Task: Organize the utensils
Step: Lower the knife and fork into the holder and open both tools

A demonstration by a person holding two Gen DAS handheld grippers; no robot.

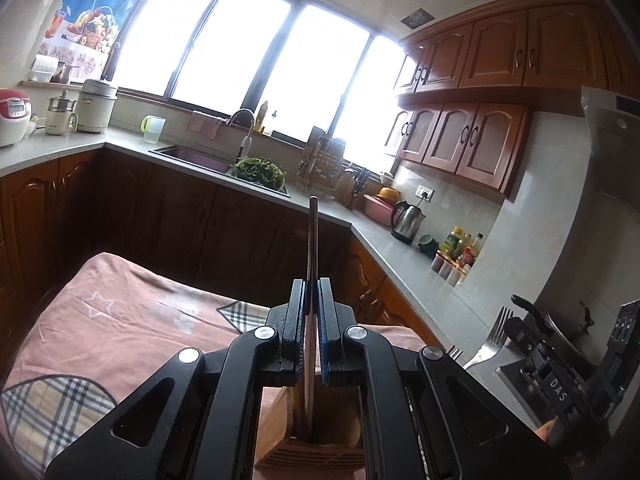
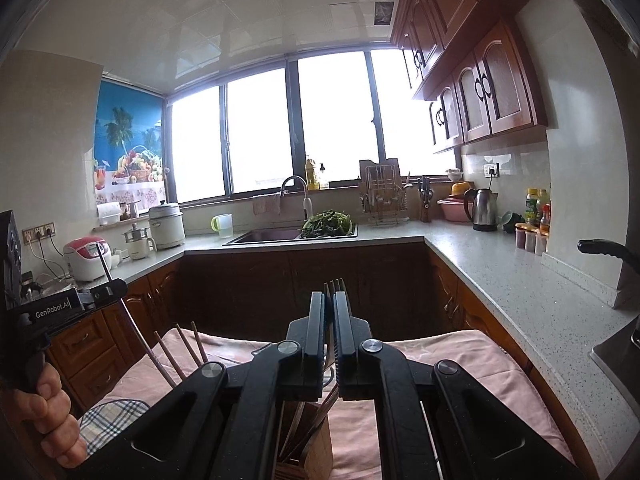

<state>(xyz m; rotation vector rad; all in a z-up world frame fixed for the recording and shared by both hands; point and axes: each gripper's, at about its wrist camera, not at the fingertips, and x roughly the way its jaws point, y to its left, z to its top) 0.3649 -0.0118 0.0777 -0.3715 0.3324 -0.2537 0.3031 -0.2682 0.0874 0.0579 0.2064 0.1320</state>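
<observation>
L gripper clamped on 1 chopstick, R gripper clamped on fork, both above wooden holder.

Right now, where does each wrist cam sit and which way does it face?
Left wrist: on the left hand-held gripper, facing the sunlit kitchen window; shut on a thin metal utensil handle above the wooden utensil holder; right hand-held gripper at right.
Right wrist: on the right hand-held gripper, facing the same window; shut on a steel fork; the person's hand at left.
Shared: window, steel sink, pink cloth, holder.
</observation>
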